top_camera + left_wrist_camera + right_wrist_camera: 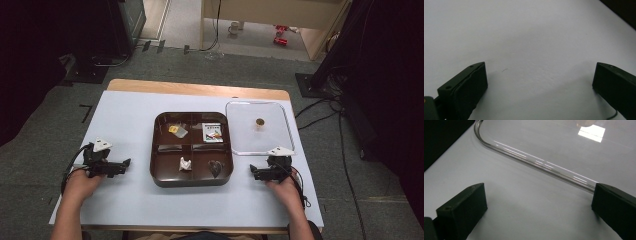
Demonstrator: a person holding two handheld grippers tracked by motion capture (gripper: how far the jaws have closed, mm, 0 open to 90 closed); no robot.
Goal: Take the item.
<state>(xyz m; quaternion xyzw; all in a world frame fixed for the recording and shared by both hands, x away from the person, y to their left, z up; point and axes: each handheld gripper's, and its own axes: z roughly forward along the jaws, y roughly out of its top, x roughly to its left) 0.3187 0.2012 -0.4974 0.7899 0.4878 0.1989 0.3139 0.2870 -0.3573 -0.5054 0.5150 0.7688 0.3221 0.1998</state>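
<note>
A dark brown tray (156,167) with four compartments sits mid-table. It holds a yellow-and-clear packet (176,130), a white printed packet (212,132), a small white piece (186,163) and a dark piece (215,168). To its right lies a clear lid (280,127) with a small brown knob (259,121). My left gripper (125,165) rests on the white tabletop left of the tray, open with nothing between its jaws (540,80). My right gripper (254,172) rests right of the tray, open and empty (539,200), just short of the clear lid's rim (534,161).
The white table cover (125,115) reaches a wooden strip (195,89) at the far edge. Beyond it lie grey floor, cables (320,105) and dark stands (310,82). Bare cover lies in front of the tray and to its left.
</note>
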